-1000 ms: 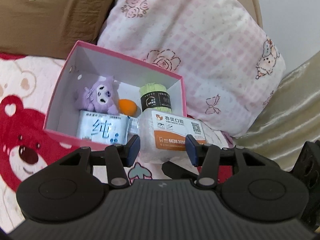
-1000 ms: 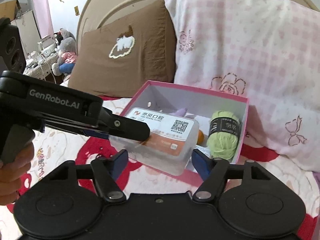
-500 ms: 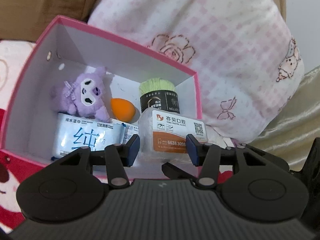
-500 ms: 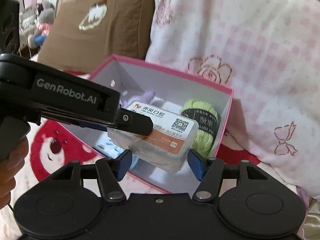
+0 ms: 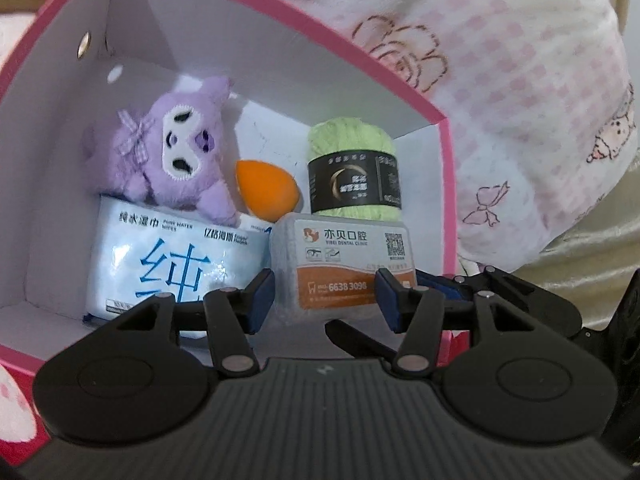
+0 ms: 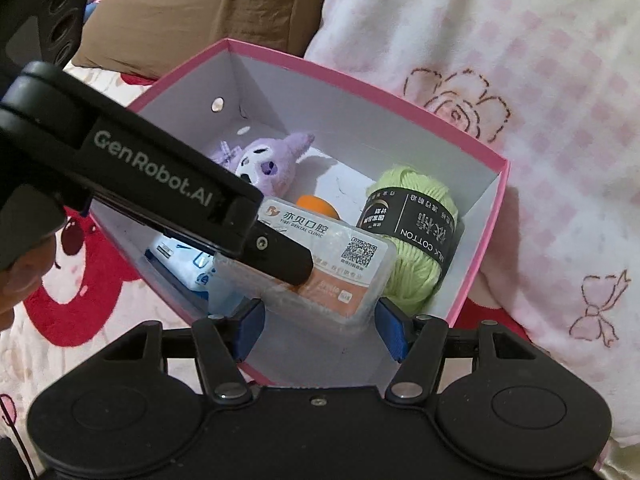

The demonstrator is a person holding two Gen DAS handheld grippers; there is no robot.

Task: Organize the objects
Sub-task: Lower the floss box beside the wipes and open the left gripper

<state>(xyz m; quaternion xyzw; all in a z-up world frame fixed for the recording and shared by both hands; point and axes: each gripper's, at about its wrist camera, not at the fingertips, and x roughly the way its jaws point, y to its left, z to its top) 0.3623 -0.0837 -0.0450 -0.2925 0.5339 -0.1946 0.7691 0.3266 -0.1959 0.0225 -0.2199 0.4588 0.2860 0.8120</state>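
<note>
The plastic case (image 5: 344, 264) sits low inside the pink box (image 5: 446, 184), in its near right part. It is just in front of the green yarn ball (image 5: 352, 168) and right beside the pack of wipes (image 5: 168, 264). Its long axis runs across the box from the wipes side toward the right wall, with the label facing up and toward the cameras.

The case lies straight ahead of both tools and between the pads of each, so neither hand is clearly nearer. The left tool (image 5: 324, 300) reaches in from the left, and in the right wrist view one of its fingers lies across the label. Its jaws are opening with the case between them. I judge the pads are pinching it only lightly now, about to let go. The right tool (image 6: 320, 328) is spread about halfway. Its blue pads sit close against the case's near corners, but I cannot tell whether they press on it.

The case label reads "亦贝口腔", "YIBEI DENTAL CLINIC" and "6638 3098", with a QR code at the right. The yarn band reads "MILK COTTON". The wipes show "PURE WATER WIPES" and a large blue "纯". The left tool carries "GenRobot.AI".

A purple plush toy (image 5: 176, 148) and an orange sponge (image 5: 266, 192) fill the far part of the box. The box rests on the bed against a pink checked pillow (image 5: 520, 80).
</note>
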